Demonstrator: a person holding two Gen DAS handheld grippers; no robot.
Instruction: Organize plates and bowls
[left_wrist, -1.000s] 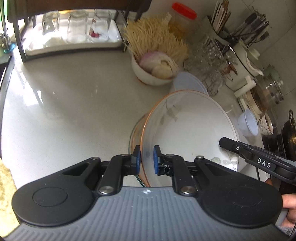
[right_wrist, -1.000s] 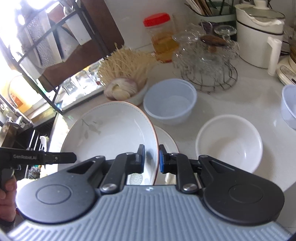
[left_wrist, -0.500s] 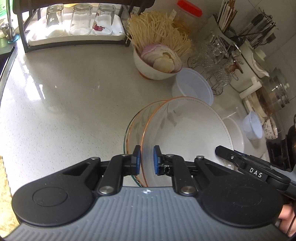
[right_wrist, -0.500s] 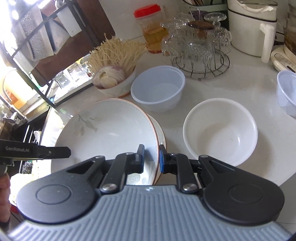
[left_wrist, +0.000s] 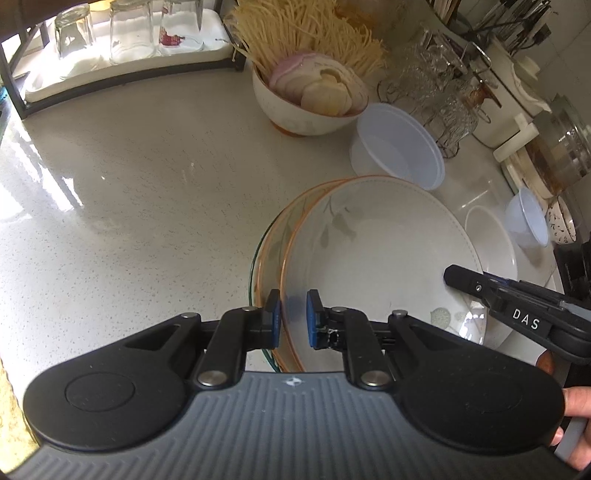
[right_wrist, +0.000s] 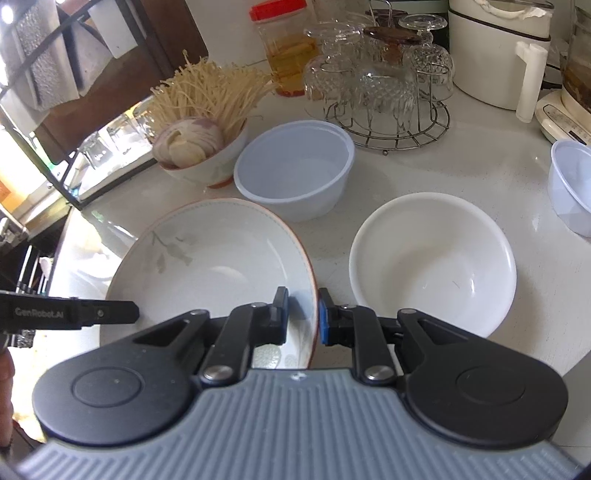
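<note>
Where sunlight glares, a speckled countertop (left_wrist: 140, 192) holds bowls.

The plate (left_wrist: 376, 258) sits between the left gripper's (left_wrist: 293, 318) fingers (left_wrist: 273, 314) by its near rim, lying on a second plate (left_wrist: 275, 236) whose edge shows left of those fingers. In the right view the same plate's rim sits between the right gripper's (right_wrist: 303, 315) fingers (right_wrist: 325, 317) and spreads left and ahead of them. Right of those fingers rests a bowl (right_wrist: 432, 262) on the counter (left_wrist: 122, 192). Ahead of them stands a tub (right_wrist: 295, 173), with the food bowl (right_wrist: 199, 155) to its left and the glass rack (right_wrist: 384, 92) behind and to its right. A second tub (right_wrist: 572, 184) sits far right.
</note>
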